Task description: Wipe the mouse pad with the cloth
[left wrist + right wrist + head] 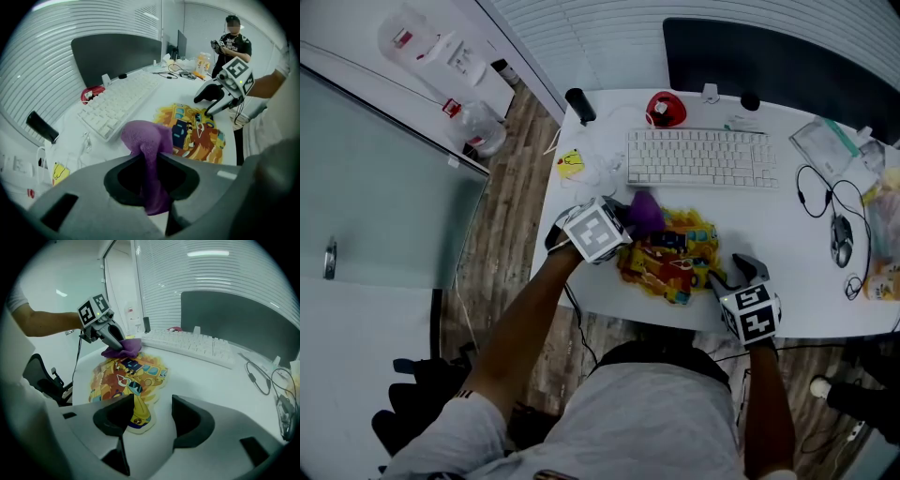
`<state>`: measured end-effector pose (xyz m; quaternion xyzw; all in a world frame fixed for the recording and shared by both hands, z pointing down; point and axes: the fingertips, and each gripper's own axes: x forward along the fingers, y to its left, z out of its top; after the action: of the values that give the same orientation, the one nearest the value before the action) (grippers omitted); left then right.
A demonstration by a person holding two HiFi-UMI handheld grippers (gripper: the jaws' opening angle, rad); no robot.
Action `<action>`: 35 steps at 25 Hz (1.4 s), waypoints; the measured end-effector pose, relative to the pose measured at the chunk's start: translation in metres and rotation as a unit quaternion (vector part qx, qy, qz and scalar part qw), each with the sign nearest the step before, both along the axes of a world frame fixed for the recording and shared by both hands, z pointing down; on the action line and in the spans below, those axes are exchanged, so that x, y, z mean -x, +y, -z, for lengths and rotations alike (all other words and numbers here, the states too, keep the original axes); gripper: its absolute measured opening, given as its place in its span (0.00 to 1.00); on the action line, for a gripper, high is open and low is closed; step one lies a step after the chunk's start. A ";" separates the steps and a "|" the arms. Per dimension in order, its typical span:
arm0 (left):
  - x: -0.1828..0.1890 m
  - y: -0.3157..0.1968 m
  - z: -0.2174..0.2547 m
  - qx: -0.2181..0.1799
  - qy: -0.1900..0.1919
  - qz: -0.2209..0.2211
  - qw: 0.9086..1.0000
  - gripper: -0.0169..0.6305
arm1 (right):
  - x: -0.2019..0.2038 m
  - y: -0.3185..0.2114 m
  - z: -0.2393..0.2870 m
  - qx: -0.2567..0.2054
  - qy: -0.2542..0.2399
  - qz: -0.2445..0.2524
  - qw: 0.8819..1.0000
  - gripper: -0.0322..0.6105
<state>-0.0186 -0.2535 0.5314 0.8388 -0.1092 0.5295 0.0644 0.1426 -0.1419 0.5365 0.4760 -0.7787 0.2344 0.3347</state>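
Mouse pad, an irregular shape printed in yellow, orange and blue, lay flat on the white desk, just in front of the white keyboard and near the desk's front edge. The left gripper stood over the pad's far left part, its jaws closed tight on a purple cloth. A strip of the cloth ran down between the jaws, and a bunched lump of it stuck out past their tips. In the right gripper view that lump sat on the pad's far edge, on the side toward the keyboard.

The right gripper was at the pad's near right edge with its jaws apart and nothing clamped between them. The pad's yellow tip showed on the desk by one jaw; whether the jaw touched it could not be told.

A wired mouse lay well to the right of the pad. A red object sat behind the keyboard, in front of a dark monitor. In the left gripper view a person stood beyond the desk.
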 end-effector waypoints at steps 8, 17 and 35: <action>0.001 0.010 0.021 -0.031 0.024 0.006 0.999 0.15 | 0.001 0.000 0.000 -0.003 0.001 0.004 1.000 0.39; -0.097 0.063 0.033 -0.030 0.056 -0.085 0.994 0.15 | 0.001 0.000 -0.001 -0.004 -0.003 0.006 1.000 0.39; -0.105 0.081 0.005 0.007 0.024 -0.100 0.995 0.15 | 0.000 0.000 -0.001 -0.011 -0.008 0.005 1.000 0.39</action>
<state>0.0862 -0.1722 0.5268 0.8577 -0.0199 0.5134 0.0194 0.1425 -0.1419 0.5372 0.4740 -0.7861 0.2280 0.3244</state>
